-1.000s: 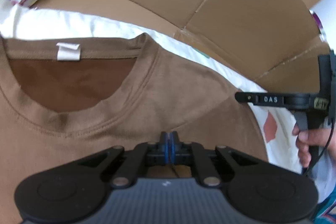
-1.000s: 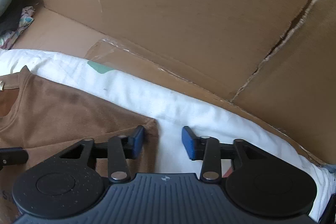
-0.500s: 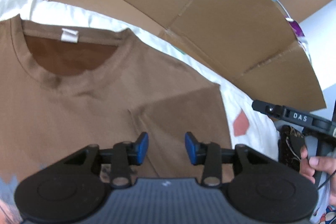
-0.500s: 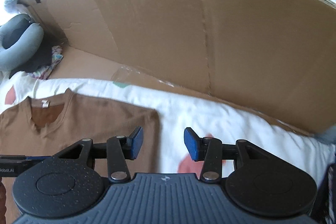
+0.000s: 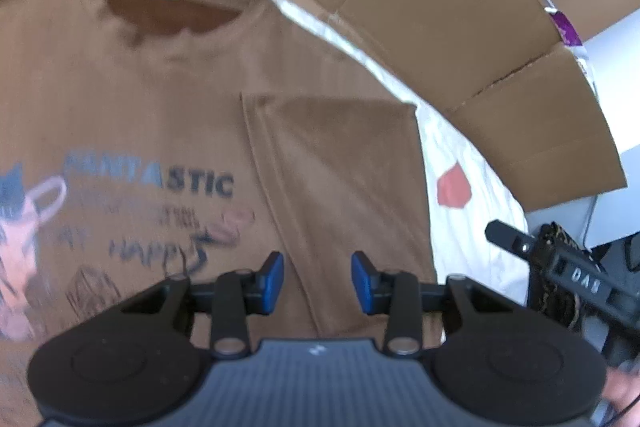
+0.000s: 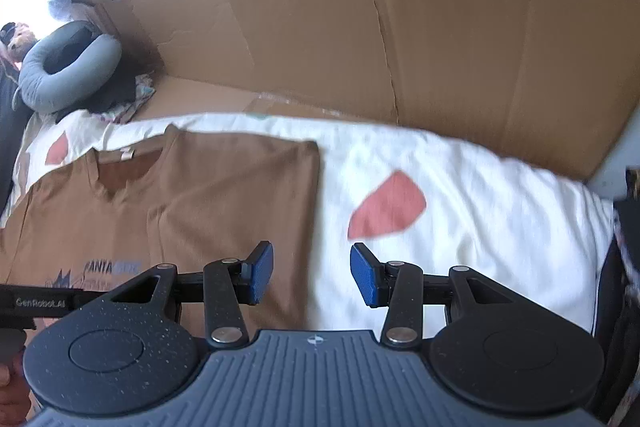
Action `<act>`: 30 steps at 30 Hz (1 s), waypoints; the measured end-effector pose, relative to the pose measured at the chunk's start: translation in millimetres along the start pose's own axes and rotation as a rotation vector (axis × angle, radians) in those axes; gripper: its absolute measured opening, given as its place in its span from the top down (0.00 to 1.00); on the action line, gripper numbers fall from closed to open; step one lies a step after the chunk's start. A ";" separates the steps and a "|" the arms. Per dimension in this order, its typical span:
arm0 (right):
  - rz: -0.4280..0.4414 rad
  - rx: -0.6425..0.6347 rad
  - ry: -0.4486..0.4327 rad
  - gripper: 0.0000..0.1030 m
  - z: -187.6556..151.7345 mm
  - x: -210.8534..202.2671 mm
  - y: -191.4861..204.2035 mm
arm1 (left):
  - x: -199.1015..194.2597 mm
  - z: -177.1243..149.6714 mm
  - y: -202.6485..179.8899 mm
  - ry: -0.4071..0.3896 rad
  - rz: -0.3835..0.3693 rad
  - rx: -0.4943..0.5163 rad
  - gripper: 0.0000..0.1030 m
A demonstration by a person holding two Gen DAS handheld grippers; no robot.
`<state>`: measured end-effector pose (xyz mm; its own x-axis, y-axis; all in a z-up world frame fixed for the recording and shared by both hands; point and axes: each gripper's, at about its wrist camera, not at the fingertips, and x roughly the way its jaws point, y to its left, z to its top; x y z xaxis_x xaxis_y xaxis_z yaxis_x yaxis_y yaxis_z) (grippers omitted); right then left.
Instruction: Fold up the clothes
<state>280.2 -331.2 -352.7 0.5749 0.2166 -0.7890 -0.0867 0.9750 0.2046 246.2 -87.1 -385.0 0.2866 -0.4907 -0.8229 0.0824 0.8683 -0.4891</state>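
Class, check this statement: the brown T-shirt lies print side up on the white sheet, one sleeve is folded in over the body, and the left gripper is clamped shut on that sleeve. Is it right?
Not quite. The left gripper is open, with nothing between its fingers, as the left wrist view shows. The rest holds: the brown T-shirt lies print side up on the white sheet, with one sleeve folded in over the body.

Both our grippers hang apart, angled downward.
Our left gripper (image 5: 317,283) has just let its jaws spread, nothing between the blue pads; our right gripper (image 6: 311,274) likewise stands parted and empty.
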 end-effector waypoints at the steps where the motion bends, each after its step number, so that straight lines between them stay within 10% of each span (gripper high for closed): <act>1: -0.002 -0.012 0.001 0.52 -5.3 -1.6 0.3 | 0.4 -3.4 -0.7 0.005 -0.006 -0.003 0.61; 14: -0.022 -0.105 0.090 0.52 -68.4 9.0 6.1 | 28.0 -28.1 -6.6 0.038 -0.011 -0.035 0.63; 19: -0.037 -0.091 0.098 0.52 -72.3 19.4 5.1 | 29.8 -25.7 -9.0 0.044 -0.008 -0.035 0.93; 30: -0.019 0.065 0.072 0.54 -70.1 32.2 -15.5 | 11.8 -22.0 -11.5 0.064 0.047 0.008 0.95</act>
<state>243.0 -335.8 -421.9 0.5155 0.2032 -0.8324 -0.0220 0.9743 0.2242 227.6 -104.4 -395.4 0.2286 -0.4526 -0.8619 0.0779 0.8910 -0.4472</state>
